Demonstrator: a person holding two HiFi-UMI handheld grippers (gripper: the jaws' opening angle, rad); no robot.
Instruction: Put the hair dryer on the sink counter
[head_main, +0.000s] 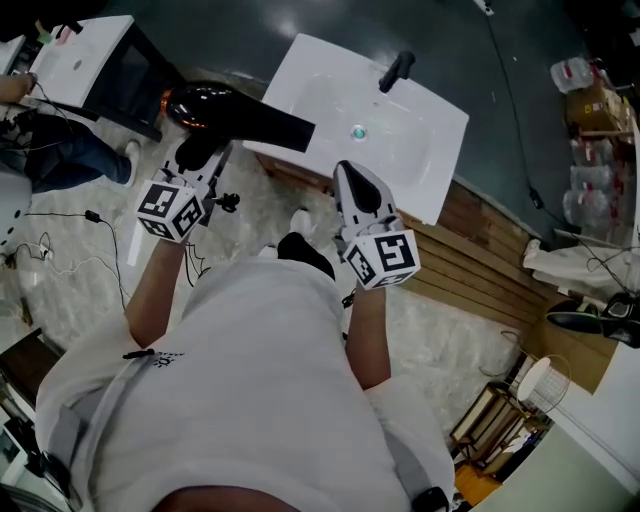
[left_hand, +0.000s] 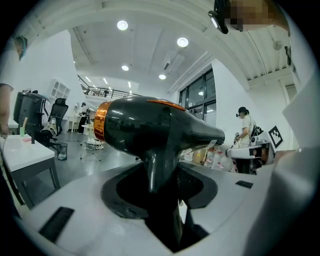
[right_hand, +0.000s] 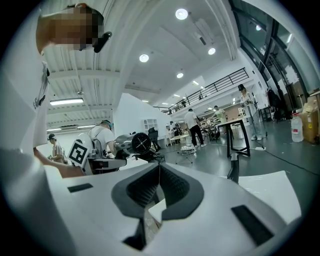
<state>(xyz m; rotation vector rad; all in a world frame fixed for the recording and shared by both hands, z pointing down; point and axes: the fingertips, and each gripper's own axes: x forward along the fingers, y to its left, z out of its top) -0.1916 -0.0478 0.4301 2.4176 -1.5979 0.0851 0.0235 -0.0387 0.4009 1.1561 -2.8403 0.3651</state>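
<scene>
A black hair dryer (head_main: 230, 110) with an orange ring hangs in the air, its nozzle reaching over the left edge of the white sink counter (head_main: 440, 130). My left gripper (head_main: 200, 155) is shut on its handle from below. In the left gripper view the hair dryer (left_hand: 150, 127) fills the middle, and its handle drops between the jaws of the left gripper (left_hand: 160, 187). My right gripper (head_main: 358, 188) hovers at the counter's near edge, shut and empty. In the right gripper view the right gripper (right_hand: 159, 172) shows closed pads, with the hair dryer (right_hand: 131, 144) to the left beyond them.
A black faucet (head_main: 397, 70) and a drain (head_main: 358, 132) sit on the basin. A second white cabinet (head_main: 85, 55) stands at the far left beside a seated person (head_main: 60, 150). Cables (head_main: 60, 250) lie on the floor. Wooden planks (head_main: 480, 250) run along the right.
</scene>
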